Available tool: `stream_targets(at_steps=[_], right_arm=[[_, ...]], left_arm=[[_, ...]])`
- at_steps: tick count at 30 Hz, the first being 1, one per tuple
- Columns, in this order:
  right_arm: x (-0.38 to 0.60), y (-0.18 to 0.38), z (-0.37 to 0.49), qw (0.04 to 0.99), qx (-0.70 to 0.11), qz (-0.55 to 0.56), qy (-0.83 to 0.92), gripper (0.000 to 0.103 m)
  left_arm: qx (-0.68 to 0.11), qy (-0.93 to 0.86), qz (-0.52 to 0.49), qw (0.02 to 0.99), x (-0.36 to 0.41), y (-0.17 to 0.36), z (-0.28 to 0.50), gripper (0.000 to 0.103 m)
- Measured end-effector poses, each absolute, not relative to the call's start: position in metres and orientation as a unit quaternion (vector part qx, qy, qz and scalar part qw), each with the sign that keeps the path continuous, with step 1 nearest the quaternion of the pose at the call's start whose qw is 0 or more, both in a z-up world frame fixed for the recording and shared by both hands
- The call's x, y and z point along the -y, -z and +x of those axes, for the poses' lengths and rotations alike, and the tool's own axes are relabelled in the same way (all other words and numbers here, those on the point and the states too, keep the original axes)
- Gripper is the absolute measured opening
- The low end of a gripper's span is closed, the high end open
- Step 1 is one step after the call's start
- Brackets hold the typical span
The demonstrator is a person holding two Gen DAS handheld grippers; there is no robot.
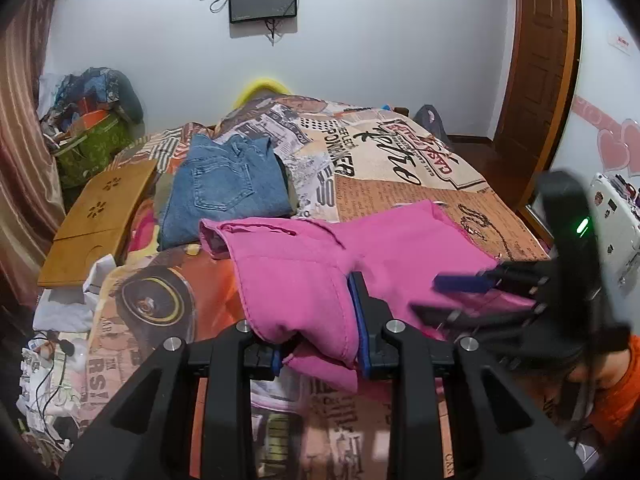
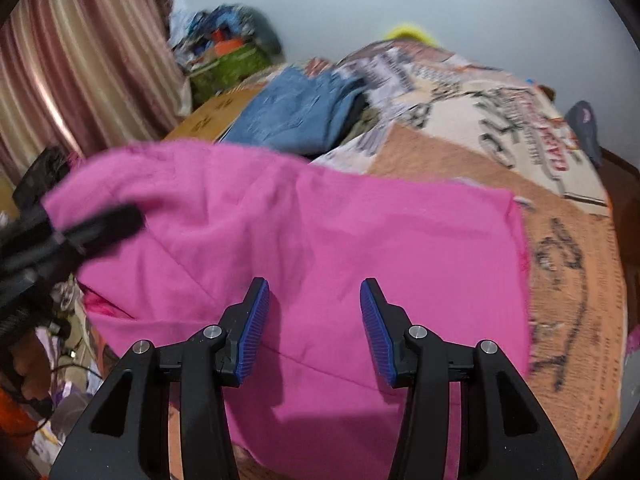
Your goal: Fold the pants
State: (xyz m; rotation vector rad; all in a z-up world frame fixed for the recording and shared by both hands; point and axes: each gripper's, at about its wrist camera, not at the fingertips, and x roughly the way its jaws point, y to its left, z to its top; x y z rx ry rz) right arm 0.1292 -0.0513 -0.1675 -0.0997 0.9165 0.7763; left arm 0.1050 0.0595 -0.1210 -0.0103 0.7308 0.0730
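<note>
Pink pants (image 1: 304, 272) lie spread on the patterned bedspread (image 1: 400, 152). My left gripper (image 1: 320, 344) is shut on a bunched fold of the pink pants near the front edge of the bed and lifts it slightly. My right gripper (image 2: 314, 320) is open and empty, its blue pads (image 2: 256, 328) hovering just above the flat pink cloth (image 2: 320, 232). The right gripper also shows blurred in the left wrist view (image 1: 460, 283) at the right side of the pants. The left gripper shows blurred in the right wrist view (image 2: 92, 228).
Folded blue jeans (image 1: 228, 184) lie behind the pink pants. A wooden lap tray (image 1: 100, 220) sits at the bed's left edge, above a pile of clutter and cables (image 1: 60, 344). A green bag (image 1: 92, 148) stands by the curtain. A wooden door (image 1: 536, 80) is at right.
</note>
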Motion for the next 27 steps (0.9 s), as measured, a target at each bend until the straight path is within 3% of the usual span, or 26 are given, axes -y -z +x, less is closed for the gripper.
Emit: stream_targets(at_steps=[9,19,27], right_arm=[[0.026,0.182,0.120,0.797,-0.453,-0.068,-0.394,0.044],[0.121,0.161,0.109,0.847,-0.420,-0.021,-0.327,0.044],[0.165,0.190,0.108,0.845,-0.451,-0.025,-0.288,0.044]], left_arm=[[-0.348,-0.036,0.031,0.936,-0.048,0.112,0.106,0.026],[-0.343,-0.021,0.084,0.935,-0.015,0.092,0.117,0.026],[-0.343,0.004,0.115,0.932,0.027,0.086,0.136,0.026]])
